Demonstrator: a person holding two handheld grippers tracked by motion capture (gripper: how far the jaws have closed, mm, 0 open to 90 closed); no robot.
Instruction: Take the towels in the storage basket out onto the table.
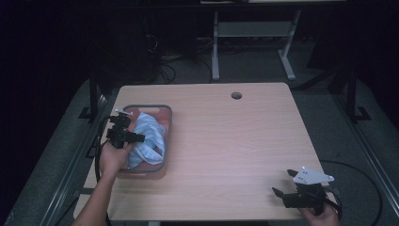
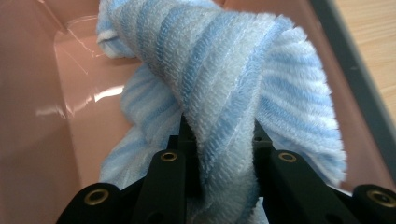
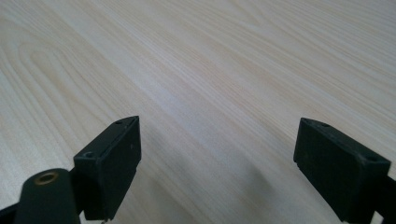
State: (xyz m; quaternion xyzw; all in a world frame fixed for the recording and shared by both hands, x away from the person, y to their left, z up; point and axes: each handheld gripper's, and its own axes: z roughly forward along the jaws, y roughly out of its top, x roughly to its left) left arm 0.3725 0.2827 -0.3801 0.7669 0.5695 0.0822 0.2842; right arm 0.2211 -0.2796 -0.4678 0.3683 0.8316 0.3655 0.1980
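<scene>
the bench (image 1: 226, 141) is a pale wood-grain top with rounded corners and a small round hole (image 1: 236, 95) near its far edge. around it the room is dark: grey floor, a tangle of cables (image 1: 160, 61) behind the bench, and the white legs of another frame (image 1: 254, 42) further back. rails run along both sides of the bench.

a pink bin (image 1: 162, 141) with a grey rim sits on the left part of the bench. inside it lies a blue-and-white striped towel (image 1: 148, 136), bunched and twisted. the left tool (image 1: 123, 134) reaches into the bin from its left side, and in the left gripper view its jaws are clamped on a thick fold of the towel (image 2: 233, 116), the plush cloth squeezed between them and bulging above.

the right tool (image 1: 289, 186) rests at the near right corner of the bench, well apart from the bin. in the right gripper view its jaws stand wide apart with nothing but bare wood (image 3: 210, 93) between them.

the lower end of the towel is cut off below the jaws in the left gripper view, and the bin's floor under the cloth is hidden. the far room is too dark to make out much.
</scene>
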